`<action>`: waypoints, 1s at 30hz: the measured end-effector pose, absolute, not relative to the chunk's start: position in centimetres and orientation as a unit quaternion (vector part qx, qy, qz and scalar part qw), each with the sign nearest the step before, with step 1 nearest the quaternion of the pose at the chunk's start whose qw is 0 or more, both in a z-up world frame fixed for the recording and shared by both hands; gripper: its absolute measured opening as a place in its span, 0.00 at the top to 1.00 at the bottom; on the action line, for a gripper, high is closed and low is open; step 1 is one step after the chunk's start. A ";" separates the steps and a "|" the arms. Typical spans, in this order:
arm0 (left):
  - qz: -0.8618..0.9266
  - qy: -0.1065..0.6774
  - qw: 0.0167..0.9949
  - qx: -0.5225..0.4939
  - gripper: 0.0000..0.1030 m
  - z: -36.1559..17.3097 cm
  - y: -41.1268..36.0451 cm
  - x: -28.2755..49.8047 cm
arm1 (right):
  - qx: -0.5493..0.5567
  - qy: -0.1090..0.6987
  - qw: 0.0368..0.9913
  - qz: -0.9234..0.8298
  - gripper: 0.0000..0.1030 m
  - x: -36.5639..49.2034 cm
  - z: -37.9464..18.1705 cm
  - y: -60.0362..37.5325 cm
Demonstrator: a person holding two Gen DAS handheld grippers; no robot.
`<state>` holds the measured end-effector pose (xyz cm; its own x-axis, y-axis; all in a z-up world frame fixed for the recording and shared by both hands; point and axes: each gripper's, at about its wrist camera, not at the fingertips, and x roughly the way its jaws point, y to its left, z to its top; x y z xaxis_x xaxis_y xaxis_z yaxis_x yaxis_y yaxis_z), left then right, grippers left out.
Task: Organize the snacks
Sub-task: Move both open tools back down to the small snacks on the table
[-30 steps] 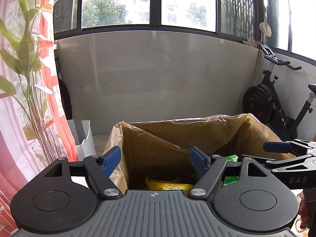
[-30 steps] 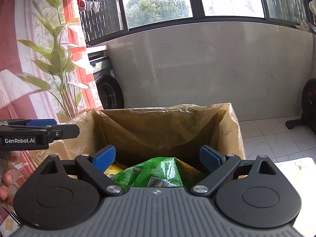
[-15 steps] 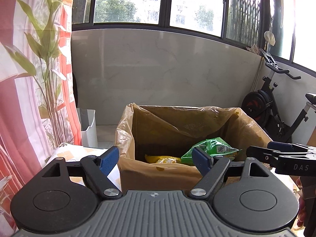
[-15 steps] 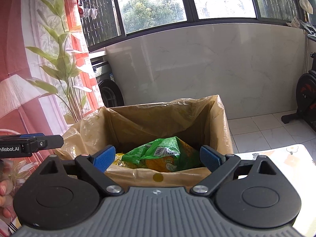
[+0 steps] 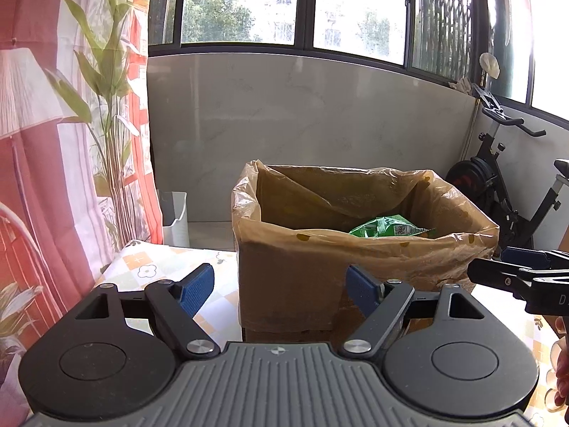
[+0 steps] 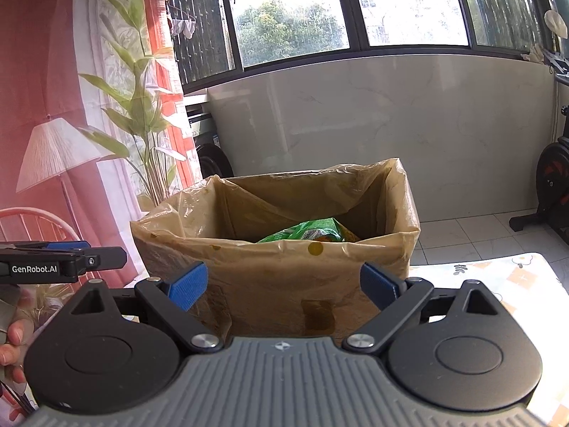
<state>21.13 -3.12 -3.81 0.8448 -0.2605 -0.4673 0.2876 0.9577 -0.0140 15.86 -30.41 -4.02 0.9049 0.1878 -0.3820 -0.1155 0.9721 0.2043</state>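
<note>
With nothing held, the jaws of the left gripper [image 5: 281, 286] and right gripper [image 6: 282, 284] are apart. The green snack bag [image 6: 306, 231] lies inside the lined box [image 5: 355, 249] at the desk's far edge; the loose liner could be snagged.

The box [image 5: 295, 284] stands on the table [image 5: 160, 267], a snack bag [image 5: 387, 227] inside it, the exercise bike [image 5: 498, 192] behind right.

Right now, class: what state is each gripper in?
Left gripper: open, nothing between its pads, jaws just opened wider.
Right gripper: open, holding nothing.
</note>
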 end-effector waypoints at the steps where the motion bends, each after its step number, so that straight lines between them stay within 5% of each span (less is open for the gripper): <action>1: -0.141 0.240 0.960 0.027 0.20 -4.1 -3.0 20.9 | 0.090 0.205 0.972 0.078 0.08 15.6 -4.2 -30.3; 30: -0.114 0.316 0.942 -0.006 0.20 -13.4 -0.6 16.0 | 0.126 0.276 0.952 0.028 0.08 9.5 -15.4 -30.7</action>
<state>15.95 -0.62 -13.37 0.7737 -0.2189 -0.5946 0.2116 0.9738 -0.0832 9.52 -30.65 -15.37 0.8457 0.1223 -0.5194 0.0167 0.9668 0.2549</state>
